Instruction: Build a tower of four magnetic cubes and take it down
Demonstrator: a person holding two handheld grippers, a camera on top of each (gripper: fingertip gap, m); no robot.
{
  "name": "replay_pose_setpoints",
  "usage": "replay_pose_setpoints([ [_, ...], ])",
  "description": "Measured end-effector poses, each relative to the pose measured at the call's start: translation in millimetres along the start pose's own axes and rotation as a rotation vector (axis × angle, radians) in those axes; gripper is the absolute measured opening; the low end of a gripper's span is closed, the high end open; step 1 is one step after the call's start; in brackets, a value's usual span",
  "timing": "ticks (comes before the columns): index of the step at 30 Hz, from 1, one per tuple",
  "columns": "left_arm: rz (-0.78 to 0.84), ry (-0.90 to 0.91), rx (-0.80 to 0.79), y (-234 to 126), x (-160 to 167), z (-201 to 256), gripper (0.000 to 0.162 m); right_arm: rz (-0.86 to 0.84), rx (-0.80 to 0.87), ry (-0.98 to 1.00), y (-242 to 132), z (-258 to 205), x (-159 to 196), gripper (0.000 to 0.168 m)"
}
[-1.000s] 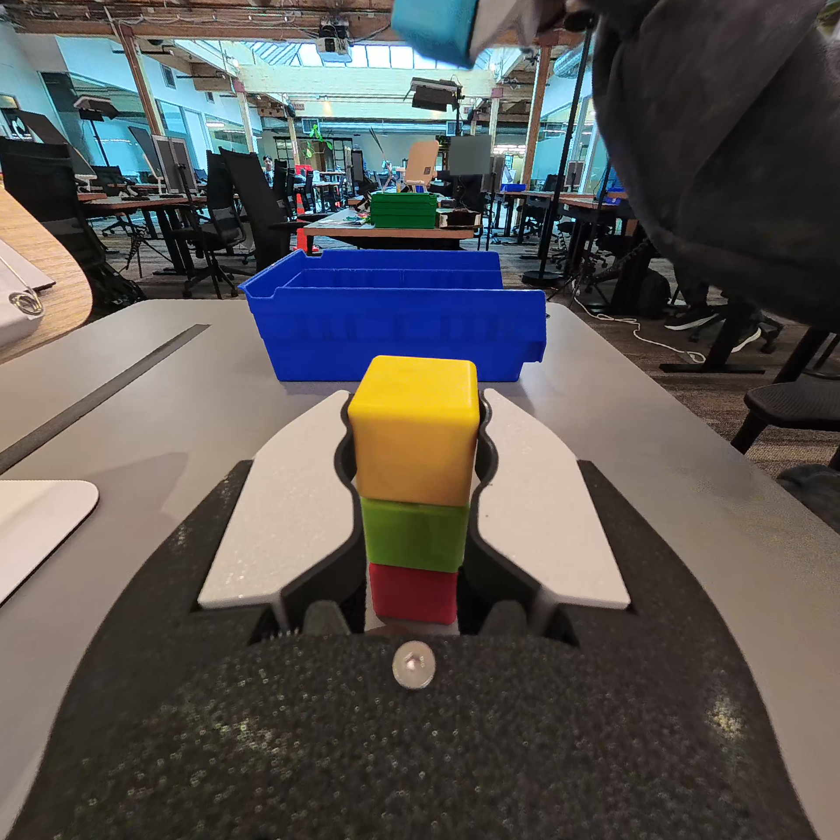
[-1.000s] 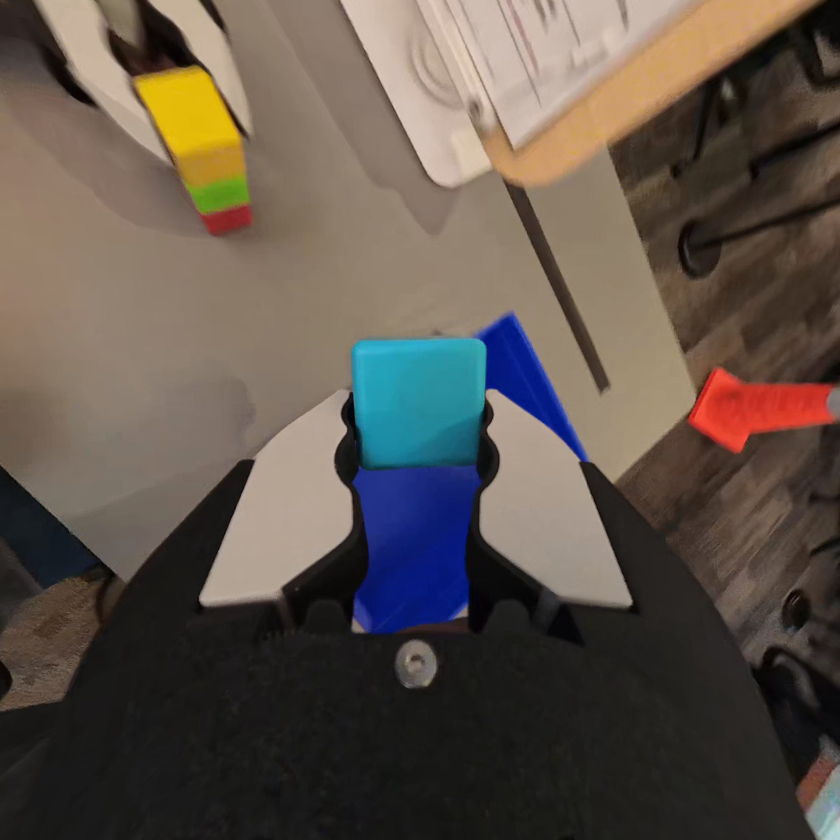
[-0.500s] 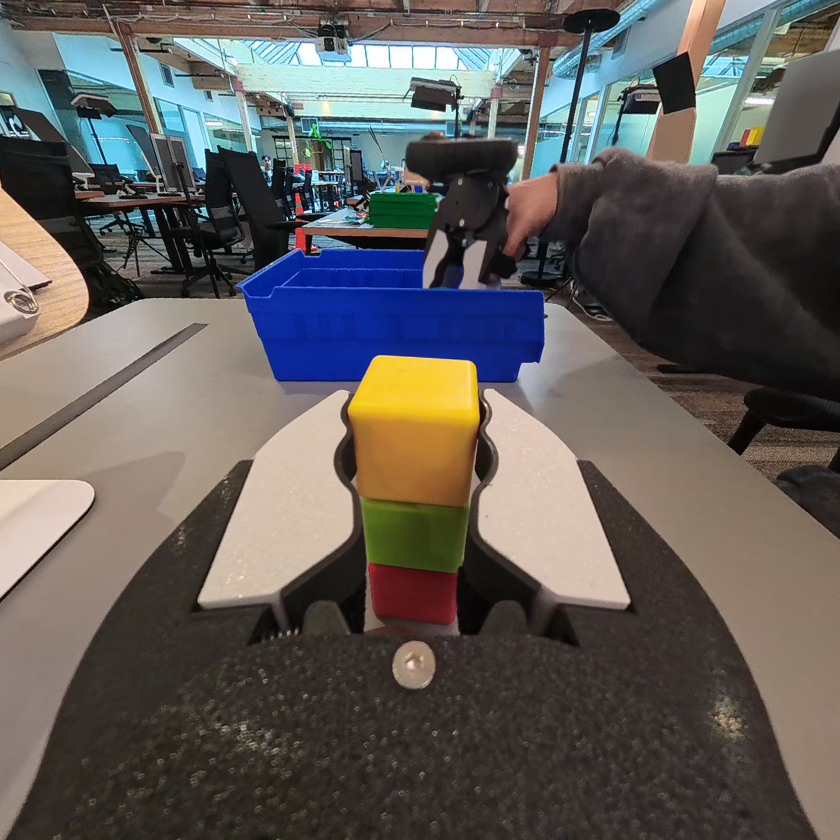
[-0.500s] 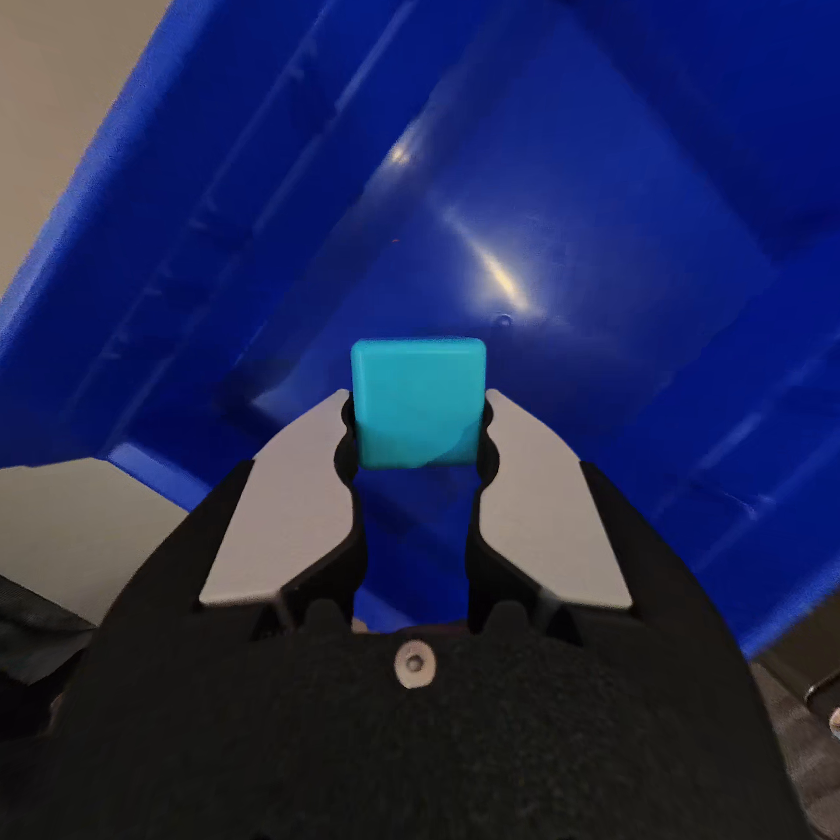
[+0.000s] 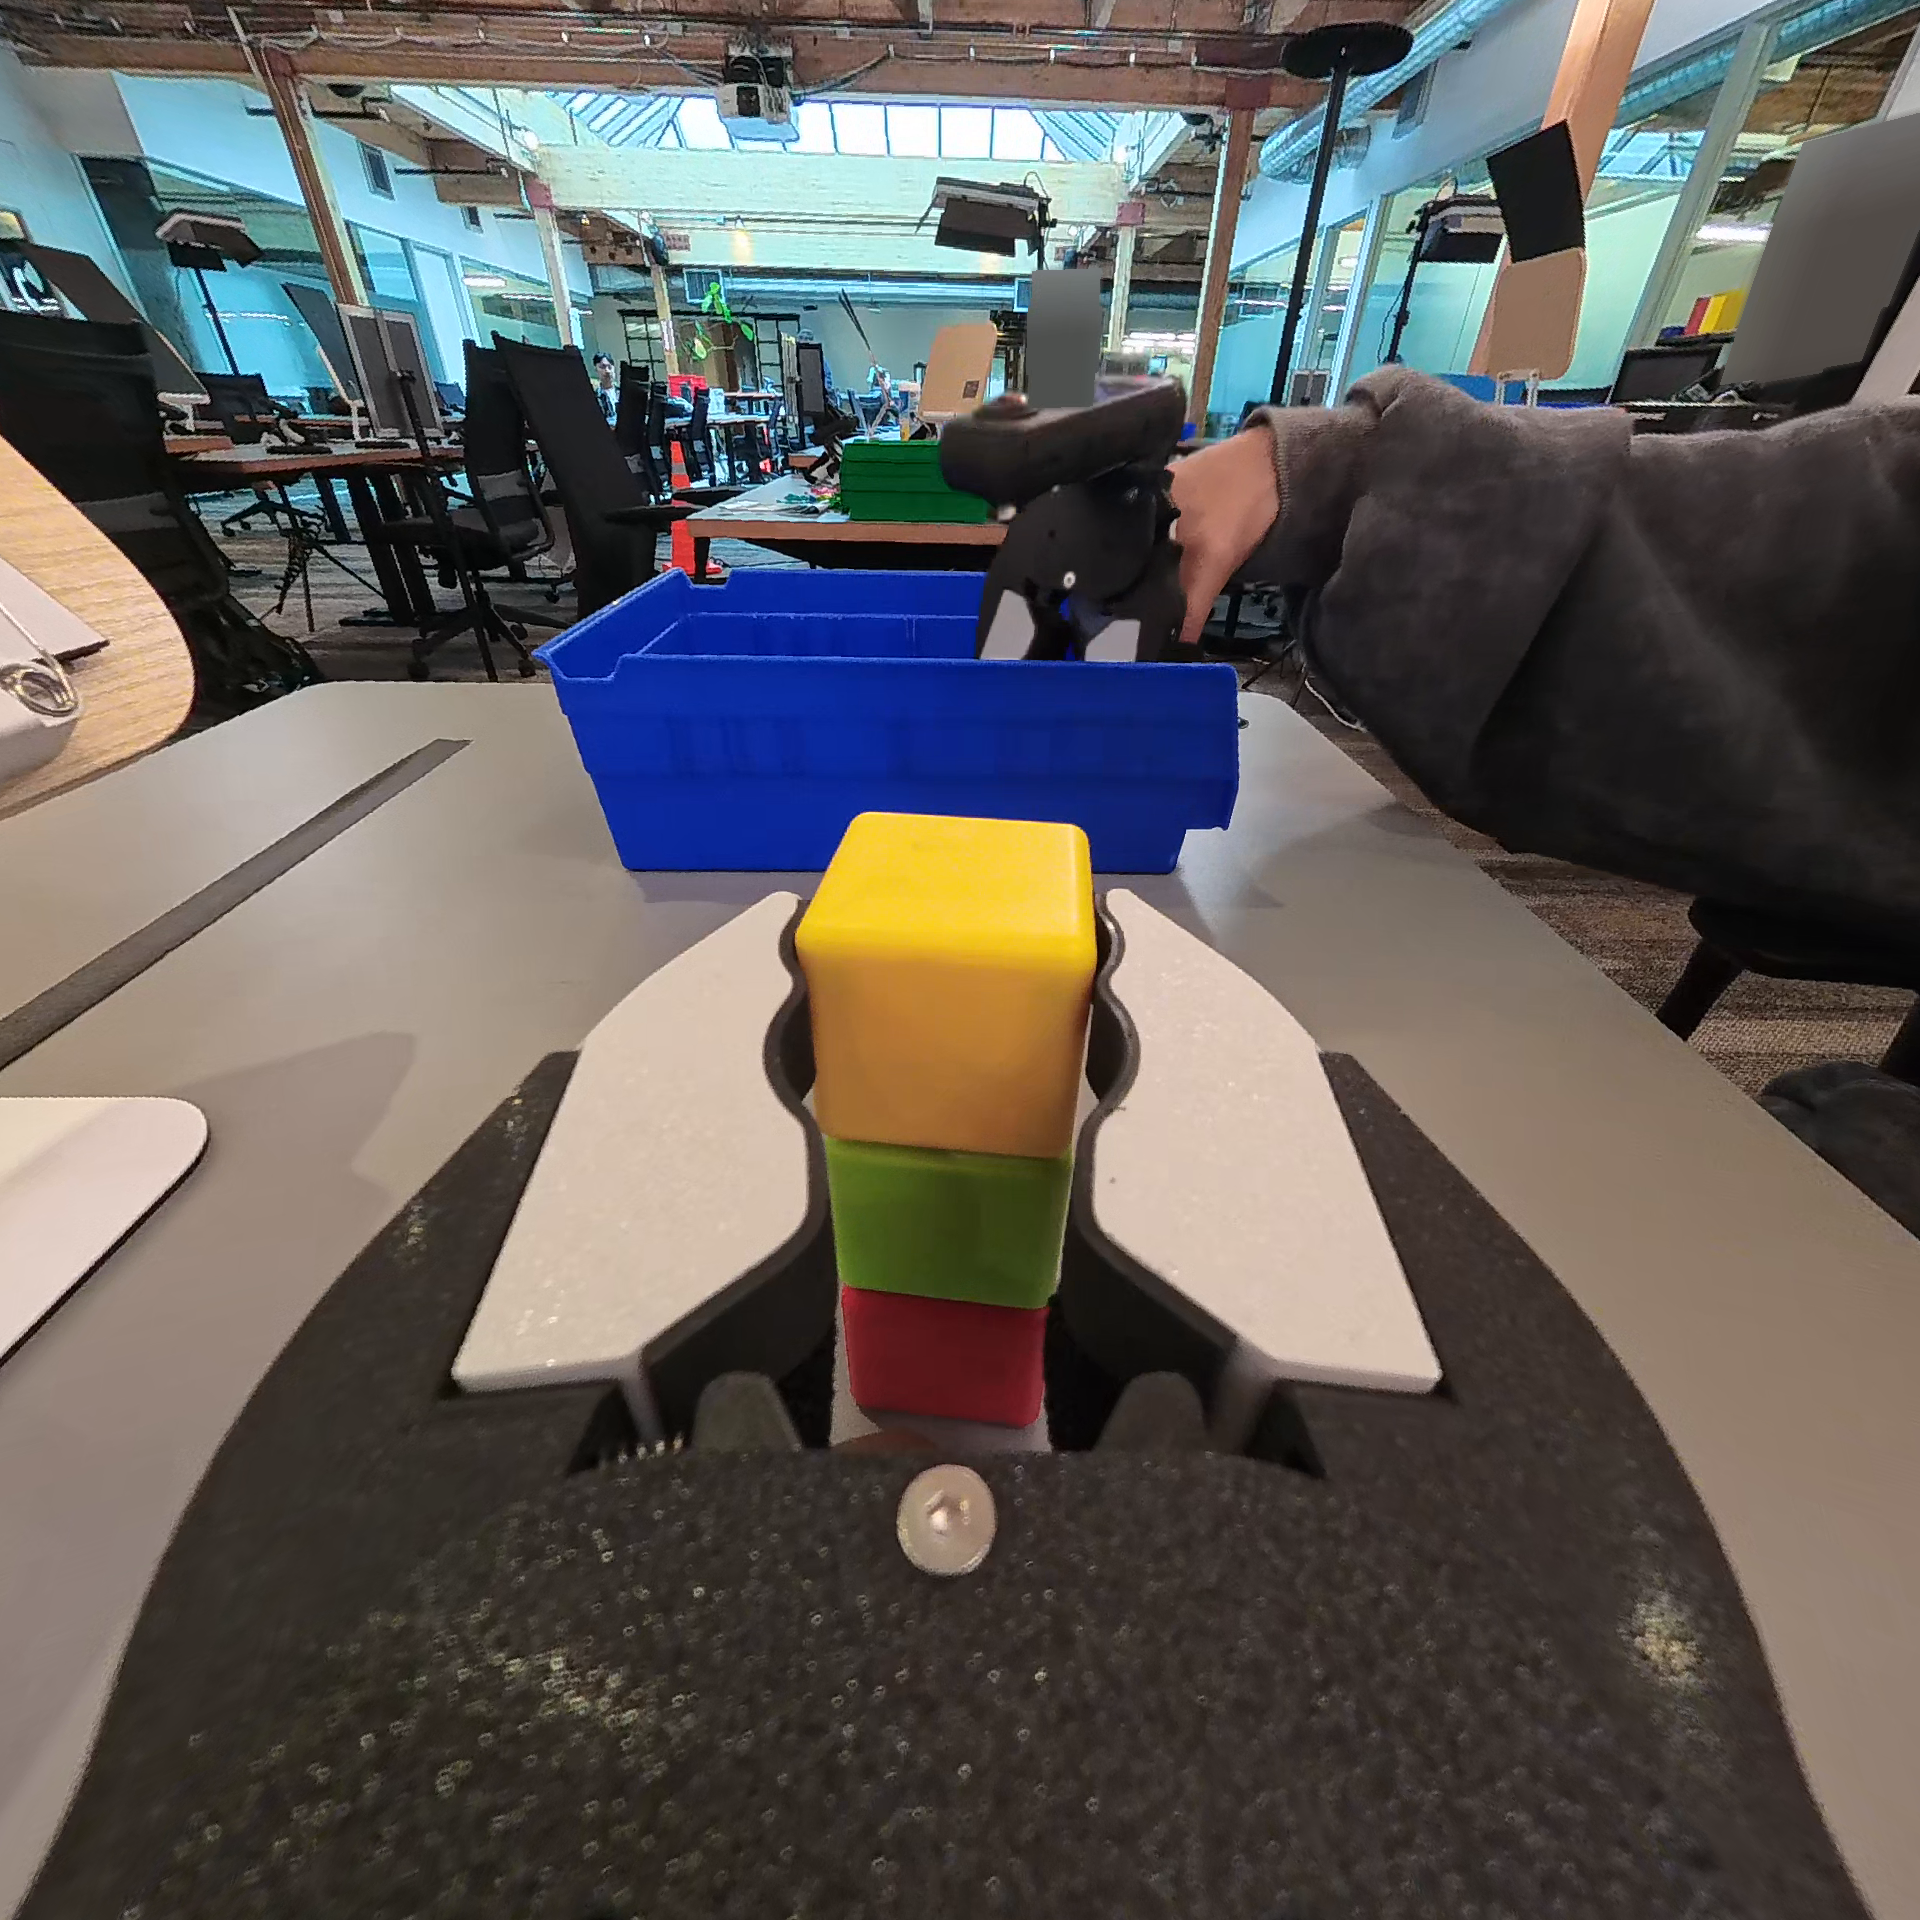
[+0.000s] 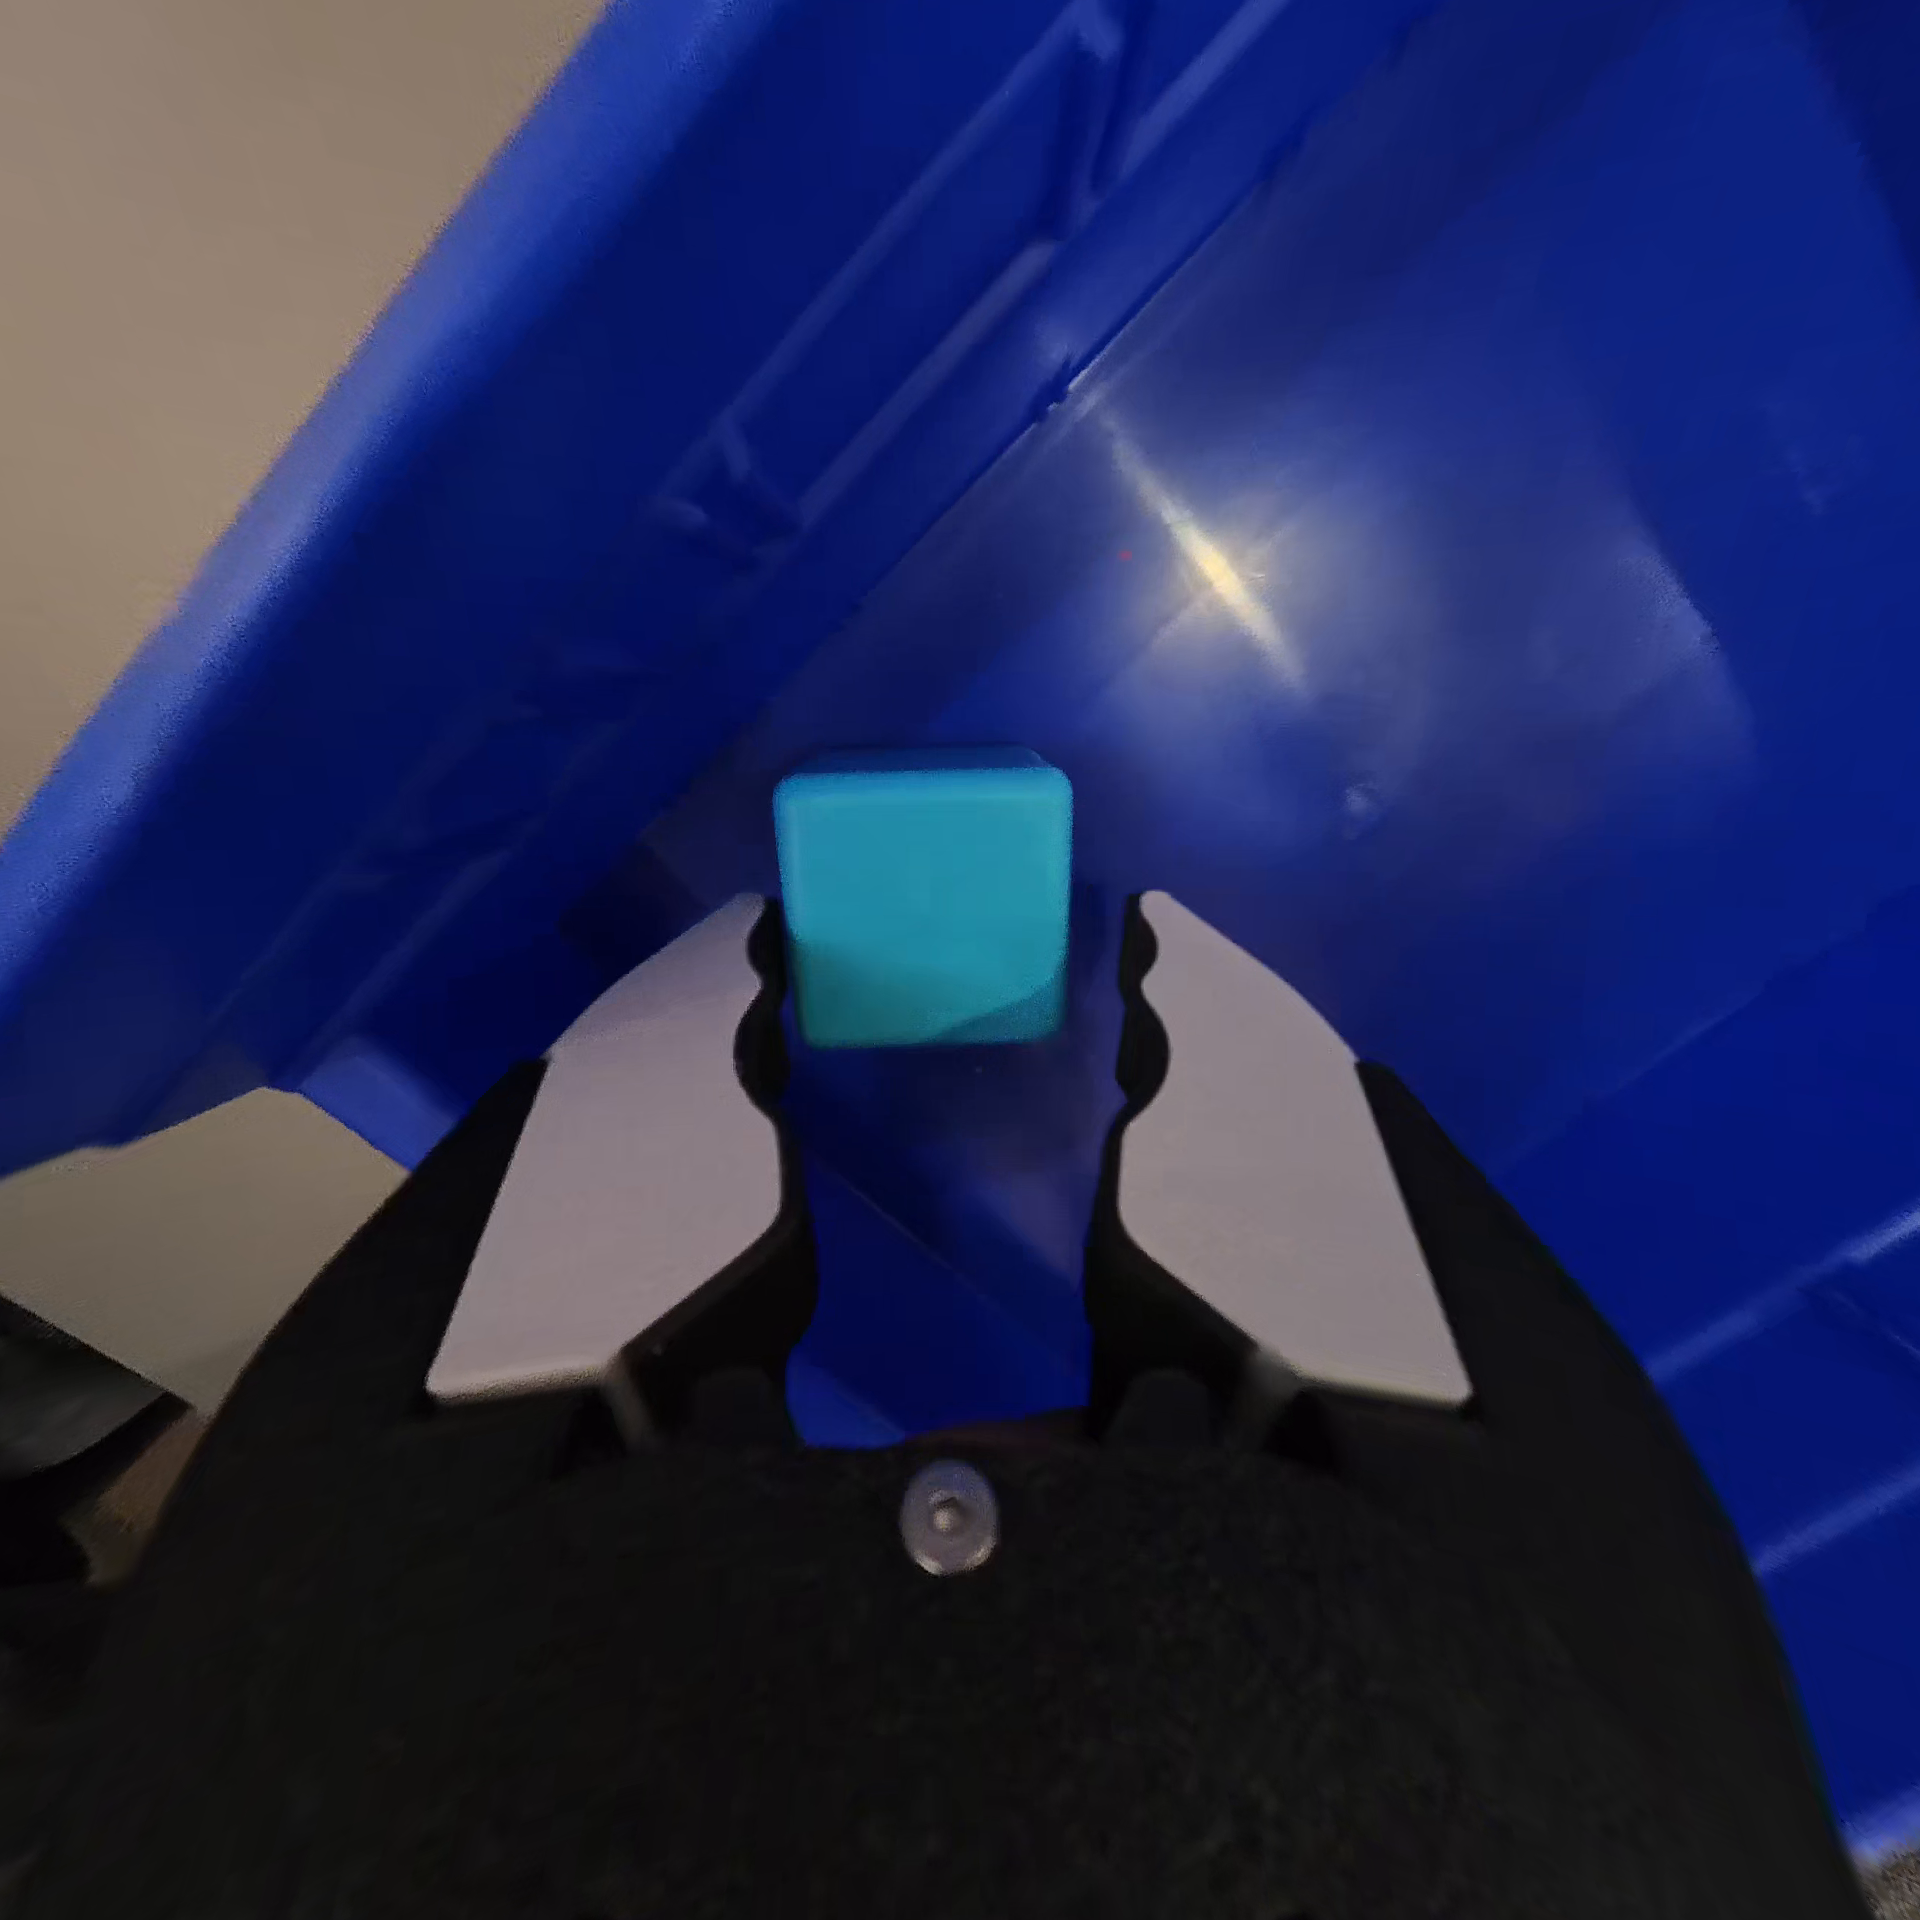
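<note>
Clamping the yellow cube [image 5: 948, 987] atop green [image 5: 948, 1221] and red [image 5: 943, 1363], the left hand-held gripper [image 5: 945, 997] grips; the right hand-held gripper [image 6: 940, 977] (jaws parted) frees a teal cube [image 6: 923, 894] inside the blue bin [image 6: 1351, 520].

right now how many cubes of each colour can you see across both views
yellow cube: 1
green cube: 1
red cube: 1
teal cube: 1
total: 4 cubes
</note>
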State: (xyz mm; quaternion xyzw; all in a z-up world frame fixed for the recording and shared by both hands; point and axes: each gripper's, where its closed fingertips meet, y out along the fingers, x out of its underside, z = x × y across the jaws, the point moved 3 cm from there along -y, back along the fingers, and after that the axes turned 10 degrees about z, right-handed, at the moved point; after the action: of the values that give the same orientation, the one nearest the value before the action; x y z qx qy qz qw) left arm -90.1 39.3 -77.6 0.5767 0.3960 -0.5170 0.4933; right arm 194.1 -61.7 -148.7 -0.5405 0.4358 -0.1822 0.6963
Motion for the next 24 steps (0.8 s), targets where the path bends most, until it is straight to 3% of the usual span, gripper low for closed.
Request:
replay_pose_setpoints([
  [4,-0.005,-0.005,0.014,0,0,3,0.056,0.154,0.112,0.022,-43,2,-12,0.067],
  [6,-0.003,-0.019,0.011,1,-2,4,0.068,0.300,0.223,0.042,-75,-4,-18,0.066],
  [9,0.024,-0.009,-0.004,-4,-12,3,0.072,0.584,0.319,0.071,-106,-39,-23,0.063],
  [11,0.020,0.023,-0.029,-10,-19,3,0.074,0.749,0.175,0.083,-102,-89,-22,0.062],
  [14,-0.013,0.061,-0.063,-20,-23,2,0.075,0.952,-0.230,0.131,-81,-177,-21,0.062],
  [17,-0.078,0.030,-0.065,-28,-7,3,0.076,0.981,-0.510,0.189,-57,-236,-12,0.064],
  [21,-0.201,0.001,-0.051,-28,15,4,0.075,0.993,-0.670,0.195,-54,-272,-8,0.063],
  [24,-0.230,-0.001,-0.053,-28,18,2,0.071,0.943,-0.667,0.167,-48,-279,-6,0.062],
])
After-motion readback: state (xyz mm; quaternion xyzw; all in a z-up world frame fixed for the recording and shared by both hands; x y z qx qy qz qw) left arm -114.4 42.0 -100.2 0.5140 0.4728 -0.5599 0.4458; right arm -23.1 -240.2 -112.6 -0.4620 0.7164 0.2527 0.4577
